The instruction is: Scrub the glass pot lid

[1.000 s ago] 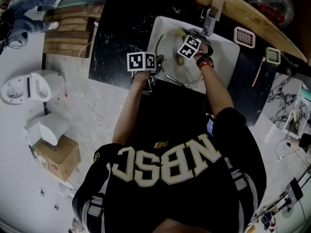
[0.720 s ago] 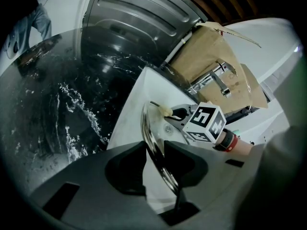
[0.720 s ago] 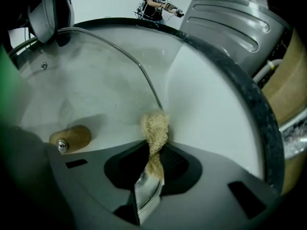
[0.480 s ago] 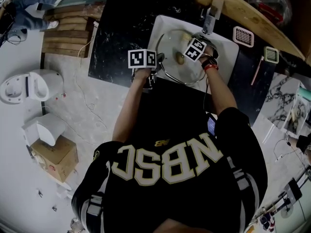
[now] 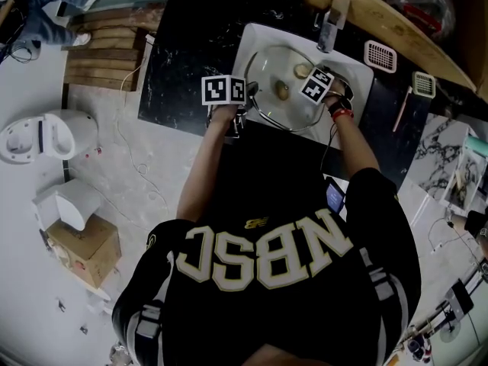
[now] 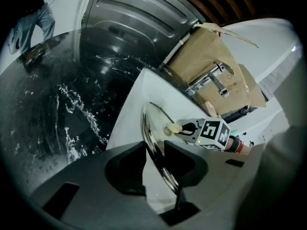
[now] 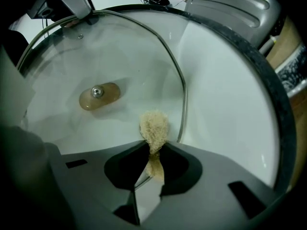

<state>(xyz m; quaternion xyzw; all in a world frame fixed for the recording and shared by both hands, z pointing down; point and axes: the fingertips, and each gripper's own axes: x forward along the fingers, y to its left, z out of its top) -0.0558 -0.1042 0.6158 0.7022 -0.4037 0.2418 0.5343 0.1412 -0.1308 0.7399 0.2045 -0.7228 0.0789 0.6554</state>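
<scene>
The glass pot lid (image 5: 268, 65) stands tilted in the white sink (image 5: 358, 82), its tan knob (image 5: 282, 91) facing the sink. My left gripper (image 5: 247, 96) is shut on the lid's metal rim (image 6: 154, 150) at its near left edge; that view shows the lid edge-on. My right gripper (image 5: 309, 75) is shut on a pale fibrous scrub pad (image 7: 154, 126). The pad presses on the glass close to the lid's right rim (image 7: 183, 95), right of the knob (image 7: 99, 96). The right gripper (image 6: 192, 128) also shows beyond the lid in the left gripper view.
A faucet (image 5: 333, 20) rises at the sink's back edge. Black marble counter (image 5: 183, 52) surrounds the sink, with a wooden board (image 5: 389, 23) and white strainers (image 5: 383, 57) at the back right. On the floor to the left are a cardboard box (image 5: 80, 248) and a white appliance (image 5: 46, 134).
My right gripper has slid the scrub pad rightward across the glass, from over the knob to near the right rim, uncovering the knob. The left gripper keeps its hold on the rim.
</scene>
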